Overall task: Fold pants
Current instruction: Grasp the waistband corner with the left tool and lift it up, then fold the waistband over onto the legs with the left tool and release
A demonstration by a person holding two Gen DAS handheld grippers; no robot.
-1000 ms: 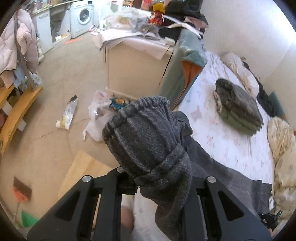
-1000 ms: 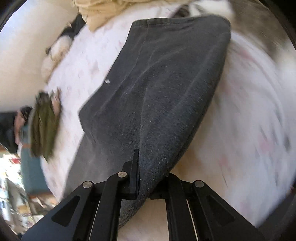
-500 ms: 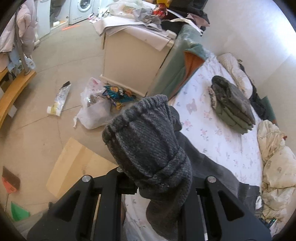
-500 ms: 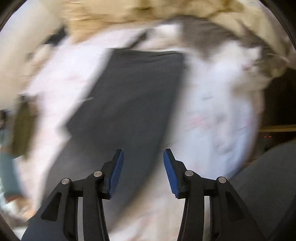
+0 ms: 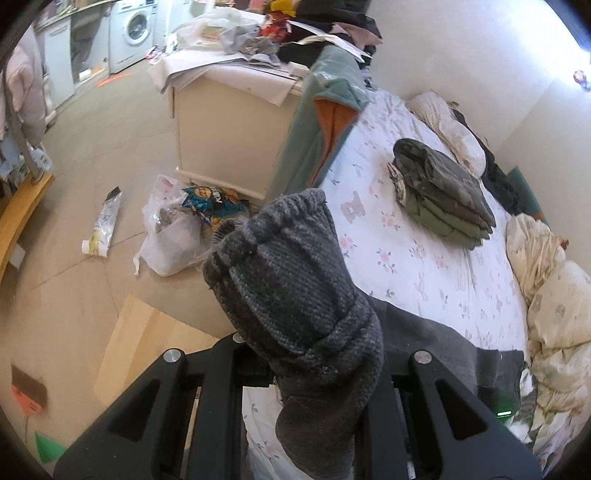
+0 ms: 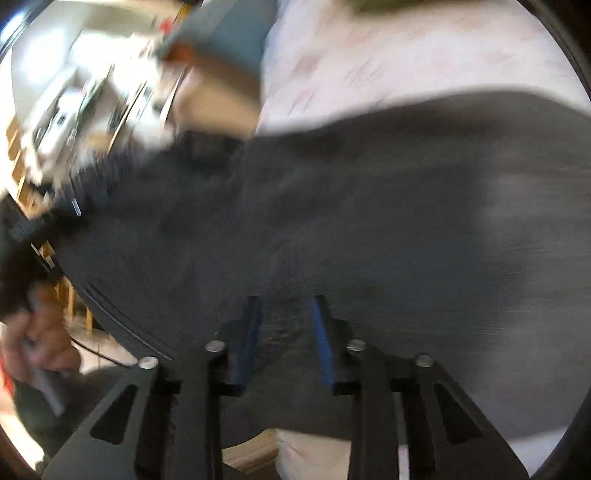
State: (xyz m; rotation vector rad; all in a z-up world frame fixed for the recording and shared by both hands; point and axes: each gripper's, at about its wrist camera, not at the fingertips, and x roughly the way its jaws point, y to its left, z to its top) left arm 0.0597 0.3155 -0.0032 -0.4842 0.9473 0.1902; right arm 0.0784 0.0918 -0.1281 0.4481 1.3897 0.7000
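left gripper clamping grey pants, bed beyond

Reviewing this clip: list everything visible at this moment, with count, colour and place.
grey pants: one, dark grey knit, bunched end in left gripper, rest on bed
bed sheet: one, white floral, right side
folded clothes: one stack, olive, on bed
quilt: one, cream, crumpled at bed's right edge
blanket: one, teal and orange, draped at bed end
cabinet: one, cream, cluttered top
plastic bag: one, white, floor
washing machine: one, white, far left
left gripper: black, shut on pants
right gripper: blue pads, closing, over pants, blurred
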